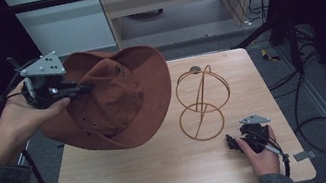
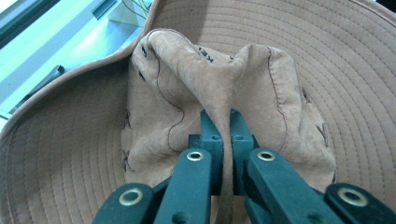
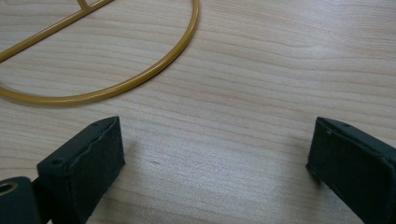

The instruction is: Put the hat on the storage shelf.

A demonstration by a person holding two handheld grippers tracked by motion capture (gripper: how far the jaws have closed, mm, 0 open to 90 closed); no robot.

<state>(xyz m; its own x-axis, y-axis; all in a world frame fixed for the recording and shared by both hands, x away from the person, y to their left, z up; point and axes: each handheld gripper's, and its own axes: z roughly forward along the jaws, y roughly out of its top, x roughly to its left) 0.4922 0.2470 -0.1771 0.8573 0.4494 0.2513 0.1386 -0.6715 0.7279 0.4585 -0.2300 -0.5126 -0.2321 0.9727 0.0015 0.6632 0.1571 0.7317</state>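
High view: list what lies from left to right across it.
Left tongs → hat → wire stand → right tongs, resting on the table.

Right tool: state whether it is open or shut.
Open. The right tool rests on the table near the wire hat stand; in its own view the jaws stand wide apart over bare wood, holding nothing.

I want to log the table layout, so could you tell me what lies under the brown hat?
The hat hangs lifted and tilted in the left claw, pinched by its crown. Bare wooden table shows below its rim; whatever lies directly beneath is covered.
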